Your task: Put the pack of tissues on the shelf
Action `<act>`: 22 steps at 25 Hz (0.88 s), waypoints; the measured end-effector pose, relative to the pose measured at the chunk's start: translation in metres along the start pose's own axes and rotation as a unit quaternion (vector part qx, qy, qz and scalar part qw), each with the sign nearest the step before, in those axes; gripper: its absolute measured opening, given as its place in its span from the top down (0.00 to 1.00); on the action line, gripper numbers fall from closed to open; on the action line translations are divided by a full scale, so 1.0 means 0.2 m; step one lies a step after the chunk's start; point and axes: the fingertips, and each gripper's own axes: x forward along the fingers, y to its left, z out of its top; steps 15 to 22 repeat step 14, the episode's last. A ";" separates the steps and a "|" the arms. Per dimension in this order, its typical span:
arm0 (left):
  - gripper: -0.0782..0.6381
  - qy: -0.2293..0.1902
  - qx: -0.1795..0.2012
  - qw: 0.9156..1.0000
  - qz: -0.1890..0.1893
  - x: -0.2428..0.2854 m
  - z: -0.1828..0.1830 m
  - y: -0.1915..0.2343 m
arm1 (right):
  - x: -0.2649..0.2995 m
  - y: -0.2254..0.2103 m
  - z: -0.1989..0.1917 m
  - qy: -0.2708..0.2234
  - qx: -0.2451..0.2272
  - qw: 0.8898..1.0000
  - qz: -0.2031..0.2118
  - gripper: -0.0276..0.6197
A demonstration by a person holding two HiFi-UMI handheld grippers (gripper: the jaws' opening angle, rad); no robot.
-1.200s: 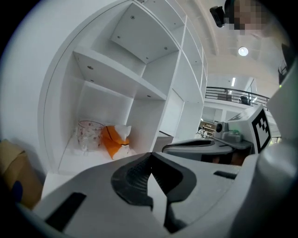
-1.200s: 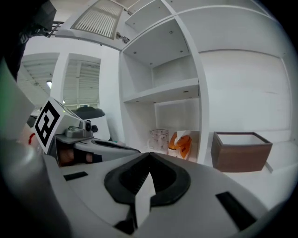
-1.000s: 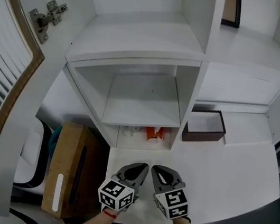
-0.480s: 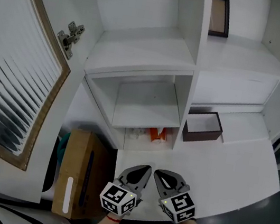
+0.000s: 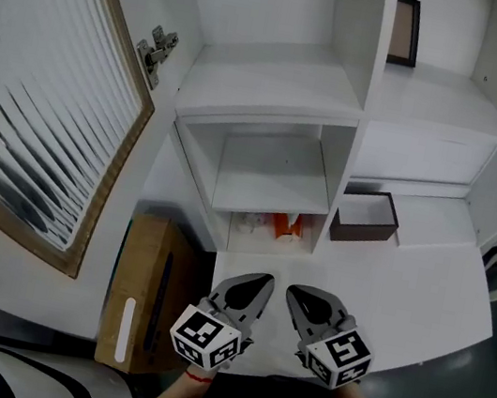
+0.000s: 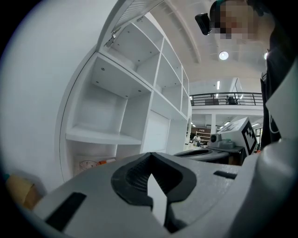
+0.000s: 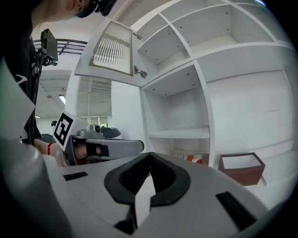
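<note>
The pack of tissues [image 5: 268, 223], white with an orange end, lies in the low cubby under the white shelf [image 5: 272, 174]. The left gripper view shows the pack [image 6: 89, 163] small at the lower left; in the right gripper view the pack [image 7: 189, 158] lies beyond the jaws. My left gripper [image 5: 262, 283] and right gripper [image 5: 295, 293] rest side by side over the near part of the white table [image 5: 423, 291], both pointing at the shelf unit. The jaws of each are shut with nothing between them. The left gripper [image 6: 151, 156] and right gripper [image 7: 149, 155] both stand well short of the pack.
A dark brown open box [image 5: 366, 218] sits on the table right of the cubby. A cardboard box [image 5: 151, 291] stands beside the table at the left. A louvred cabinet door [image 5: 48, 91] hangs open at the upper left. A picture frame [image 5: 405, 30] stands on an upper shelf.
The head view has shifted, so the open door and shelves sit further right. Both grippers stay shut and side by side, a little lower in the picture.
</note>
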 end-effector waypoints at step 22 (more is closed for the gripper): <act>0.89 -0.022 -0.010 1.000 0.004 -0.07 0.08 0.10 | 0.05 0.06 0.09 -0.021 0.006 1.000 0.010 0.95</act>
